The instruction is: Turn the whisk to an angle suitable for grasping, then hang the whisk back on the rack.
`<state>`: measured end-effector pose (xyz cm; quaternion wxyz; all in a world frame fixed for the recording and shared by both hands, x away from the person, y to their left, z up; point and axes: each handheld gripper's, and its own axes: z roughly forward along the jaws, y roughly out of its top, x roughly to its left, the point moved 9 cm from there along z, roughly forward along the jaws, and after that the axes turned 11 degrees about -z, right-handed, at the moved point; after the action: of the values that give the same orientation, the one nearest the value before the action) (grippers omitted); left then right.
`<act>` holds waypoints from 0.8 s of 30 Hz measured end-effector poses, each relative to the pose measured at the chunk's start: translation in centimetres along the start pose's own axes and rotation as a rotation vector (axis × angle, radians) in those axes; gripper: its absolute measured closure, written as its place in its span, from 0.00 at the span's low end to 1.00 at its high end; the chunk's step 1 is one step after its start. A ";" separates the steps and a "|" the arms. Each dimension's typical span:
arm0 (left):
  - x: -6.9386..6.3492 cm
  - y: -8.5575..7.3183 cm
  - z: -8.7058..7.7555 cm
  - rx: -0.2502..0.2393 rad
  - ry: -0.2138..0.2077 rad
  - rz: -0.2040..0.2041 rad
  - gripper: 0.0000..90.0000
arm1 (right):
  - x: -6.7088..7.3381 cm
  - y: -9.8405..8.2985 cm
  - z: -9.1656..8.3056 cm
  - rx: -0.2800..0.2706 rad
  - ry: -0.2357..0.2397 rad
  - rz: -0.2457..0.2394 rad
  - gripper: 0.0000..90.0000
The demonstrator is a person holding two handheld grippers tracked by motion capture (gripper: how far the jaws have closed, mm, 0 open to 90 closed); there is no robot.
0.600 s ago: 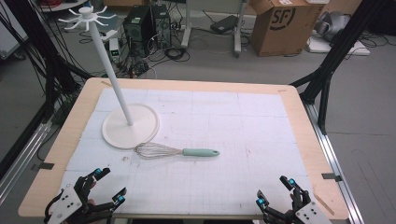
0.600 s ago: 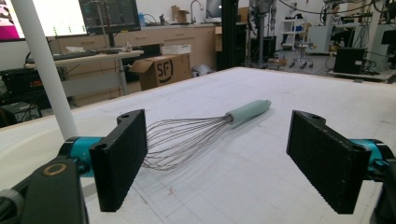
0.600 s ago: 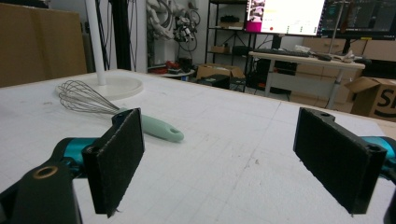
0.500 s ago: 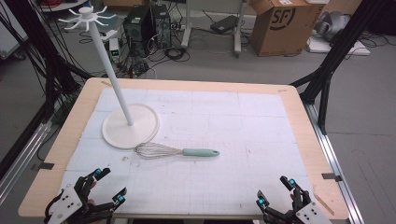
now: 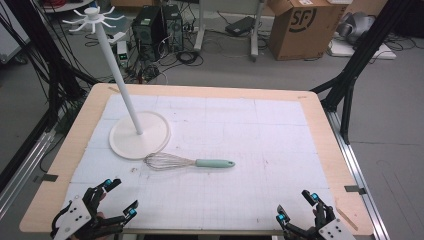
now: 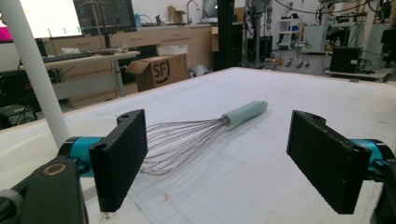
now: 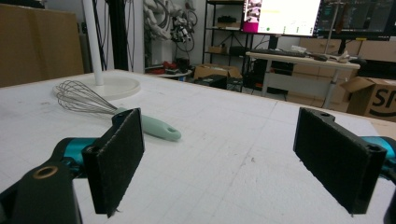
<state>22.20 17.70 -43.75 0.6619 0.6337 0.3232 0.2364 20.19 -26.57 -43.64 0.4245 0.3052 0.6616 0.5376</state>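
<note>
A: Both tongs sit at the near edge of the tabletop, the left gripper [image 5: 116, 199] by the near left corner, the right gripper [image 5: 299, 206] by the near right corner. Jaws wide apart on each, nothing between them.

B: And the whisk [image 5: 189, 162]?

A: Lying flat near the middle, wire head touching or just beside the rim of the white stand [image 5: 139, 136], mint handle pointing toward the right edge.

B: Risk?

A: I'd judge a grab at the springy wires could slip or roll it; crowding the stand's base may knock the tall pole.

B: Surroundings?

A: White gridded mat [image 5: 260, 130] on a wooden table; cardboard box [image 5: 300, 25], cables, monitors beyond.
</note>
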 end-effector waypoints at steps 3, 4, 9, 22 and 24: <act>-0.8 0.8 1.2 0.010 -0.025 0.026 0.22 | -0.1 -0.2 0.0 0.008 -0.003 -0.001 0.17; -1.0 1.0 1.6 0.018 -0.040 0.037 0.22 | -0.1 -0.2 0.0 0.008 -0.004 -0.001 0.17; -1.8 2.2 4.3 0.084 -0.135 0.055 0.25 | 0.0 -0.2 0.0 0.011 -0.005 -0.003 0.17; -1.2 4.2 11.0 0.229 -0.283 0.014 0.22 | 0.2 -0.4 0.1 0.027 0.000 -0.016 0.17; -1.5 4.7 12.2 0.245 -0.307 0.024 0.23 | 0.2 -0.5 0.1 0.033 -0.001 -0.015 0.17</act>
<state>30.55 8.65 -39.01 0.6184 0.7420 0.2373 0.1038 20.25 -26.48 -44.21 0.4238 0.3076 0.6723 0.5232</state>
